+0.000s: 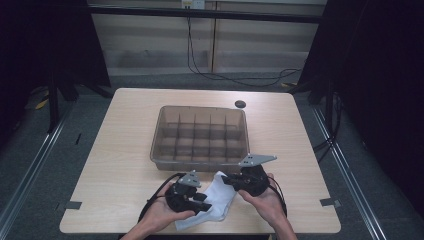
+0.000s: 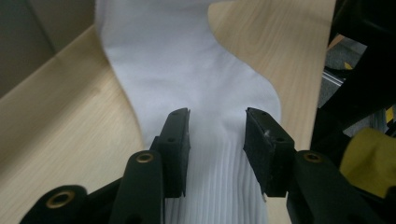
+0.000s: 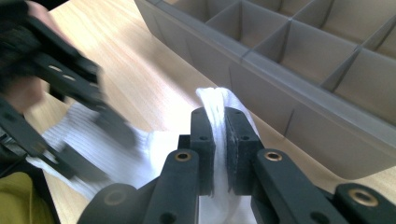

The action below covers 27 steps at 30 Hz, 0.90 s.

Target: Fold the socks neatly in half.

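Note:
A white sock lies near the table's front edge, between the two hands. My right gripper is shut on the sock's far end, pinching a fold of fabric and lifting it just in front of the grey bin. My left gripper is open, its jaws standing over the ribbed cuff of the sock with fabric between them. In the high view the left gripper sits at the sock's left edge and the right gripper at its upper right.
A translucent grey divider bin with several compartments stands in the table's middle, just beyond the grippers. A small dark disc lies behind it. Cables trail from both grippers toward the front edge of the table.

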Tool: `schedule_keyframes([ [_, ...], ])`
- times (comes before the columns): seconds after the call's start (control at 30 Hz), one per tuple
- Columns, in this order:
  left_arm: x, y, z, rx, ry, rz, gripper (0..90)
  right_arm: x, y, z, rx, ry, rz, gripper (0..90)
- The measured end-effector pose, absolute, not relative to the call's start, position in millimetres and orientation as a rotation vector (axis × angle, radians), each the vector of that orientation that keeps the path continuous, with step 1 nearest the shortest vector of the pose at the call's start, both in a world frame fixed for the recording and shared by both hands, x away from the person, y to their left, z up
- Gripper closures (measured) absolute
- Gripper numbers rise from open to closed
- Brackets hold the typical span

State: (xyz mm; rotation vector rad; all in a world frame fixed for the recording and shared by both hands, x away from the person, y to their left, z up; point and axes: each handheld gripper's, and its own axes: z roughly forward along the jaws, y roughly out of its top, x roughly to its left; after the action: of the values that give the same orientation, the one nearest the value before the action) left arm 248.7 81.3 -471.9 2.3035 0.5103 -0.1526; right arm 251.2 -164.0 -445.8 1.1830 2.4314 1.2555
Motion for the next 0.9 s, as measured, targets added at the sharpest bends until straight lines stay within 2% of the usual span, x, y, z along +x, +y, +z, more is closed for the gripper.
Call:
schedule_keyframes([
  [0.2, 240.2, 110.8, -478.8, 2.354, 0.507, -0.180, 75.5, 252.4, -165.6, -447.3, 1.190, 2.438, 1.235, 82.9],
  [0.9, 251.4, 72.7, -491.2, 2.316, 0.520, -0.137, 74.2, 238.8, -134.9, -430.5, 1.079, 2.472, 1.277, 82.8],
])
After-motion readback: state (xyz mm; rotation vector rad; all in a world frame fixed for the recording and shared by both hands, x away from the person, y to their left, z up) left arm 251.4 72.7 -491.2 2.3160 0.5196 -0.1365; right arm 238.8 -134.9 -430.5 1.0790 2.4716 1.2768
